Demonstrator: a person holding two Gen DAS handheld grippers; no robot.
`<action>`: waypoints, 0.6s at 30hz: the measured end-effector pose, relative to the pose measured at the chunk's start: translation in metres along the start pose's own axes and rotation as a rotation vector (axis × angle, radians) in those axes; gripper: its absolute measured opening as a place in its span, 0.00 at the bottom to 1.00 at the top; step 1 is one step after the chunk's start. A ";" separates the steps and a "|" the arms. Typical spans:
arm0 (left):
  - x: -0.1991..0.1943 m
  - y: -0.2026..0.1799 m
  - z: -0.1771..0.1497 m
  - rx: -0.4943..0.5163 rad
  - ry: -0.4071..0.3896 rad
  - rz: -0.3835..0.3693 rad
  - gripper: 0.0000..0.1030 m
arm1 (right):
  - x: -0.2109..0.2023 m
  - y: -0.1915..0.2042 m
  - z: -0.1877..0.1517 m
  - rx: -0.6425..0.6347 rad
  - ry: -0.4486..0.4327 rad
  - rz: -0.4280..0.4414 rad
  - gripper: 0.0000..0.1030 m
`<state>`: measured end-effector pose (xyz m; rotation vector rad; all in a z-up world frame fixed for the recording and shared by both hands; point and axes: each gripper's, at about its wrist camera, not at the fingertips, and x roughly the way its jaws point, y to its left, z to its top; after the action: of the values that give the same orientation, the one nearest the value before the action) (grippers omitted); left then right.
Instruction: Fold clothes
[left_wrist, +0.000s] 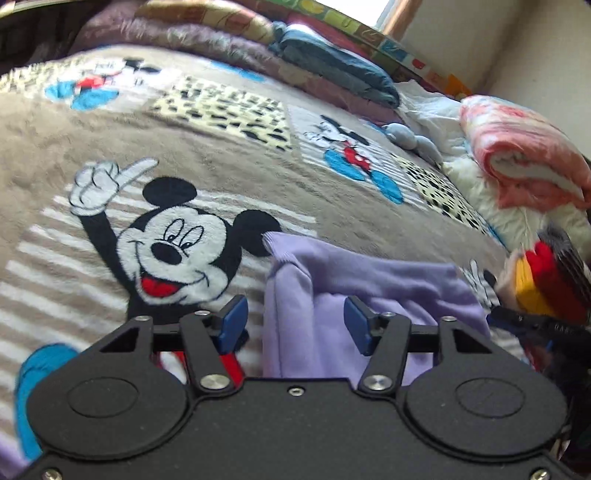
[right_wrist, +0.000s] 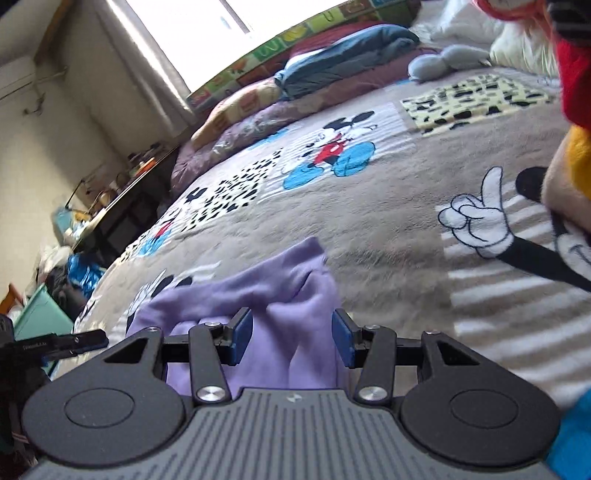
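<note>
A lilac garment (left_wrist: 354, 280) lies rumpled in soft folds on the blanket (left_wrist: 207, 162), one corner poking toward the printed mouse's ear. The left gripper (left_wrist: 295, 325) hangs over its edge, fingers spread apart; the right gripper (right_wrist: 291, 336) is also spread wide, cloth bunched between its pads. Beyond, folded quilts (left_wrist: 332, 70) are piled by a bright window (right_wrist: 207, 26).

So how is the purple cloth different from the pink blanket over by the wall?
The purple cloth is plain lilac, while the pink blanket is blotchy pink with a white inside. The purple cloth lies loose and rumpled right in front of the left tool, whose jaws are open; the pink blanket is rolled into a thick bundle far off at the bed's edge. Both are soft fabric resting on the bed.
</note>
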<state>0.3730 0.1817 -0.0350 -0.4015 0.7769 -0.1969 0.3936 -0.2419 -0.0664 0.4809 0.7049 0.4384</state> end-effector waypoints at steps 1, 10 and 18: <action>0.007 0.004 0.004 -0.024 0.007 -0.010 0.50 | 0.007 -0.003 0.003 0.014 0.001 -0.002 0.47; 0.047 0.020 0.023 -0.115 0.058 -0.081 0.41 | 0.045 -0.022 0.019 0.090 0.036 0.101 0.47; 0.058 0.025 0.022 -0.088 0.073 -0.217 0.12 | 0.054 -0.038 0.018 0.144 0.017 0.239 0.12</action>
<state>0.4299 0.1923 -0.0685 -0.5652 0.8156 -0.3833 0.4517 -0.2484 -0.1029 0.7023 0.7011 0.6189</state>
